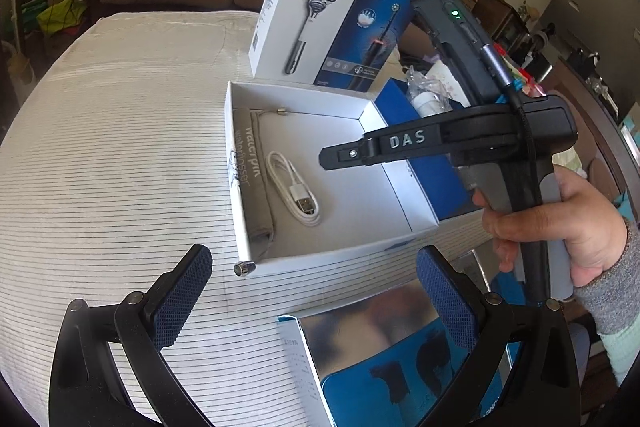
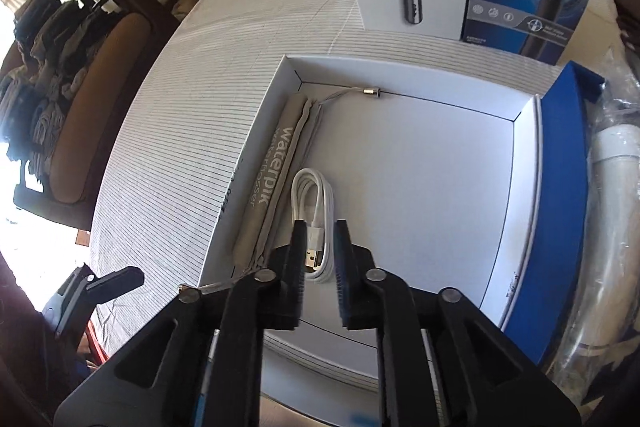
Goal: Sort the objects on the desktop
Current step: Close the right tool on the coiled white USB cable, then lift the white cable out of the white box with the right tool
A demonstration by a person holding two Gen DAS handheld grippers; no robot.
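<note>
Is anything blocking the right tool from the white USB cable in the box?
Nothing visible. The right tool hangs open over the open white box, fingers straddling the coiled white cable; the grey pouch lies beside it.

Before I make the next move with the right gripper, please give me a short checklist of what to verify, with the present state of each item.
1. Right gripper fingers apart: ok, a gap shows.
2. Lined up with the white cable: ok, its plug end shows between the fingers.
3. Cable free of the grey pouch: ok, it lies beside the pouch, not under it.
4. Fingers low enough to grasp: cannot tell.
5. Left gripper out of the way: ok, open, outside the white box.
</note>
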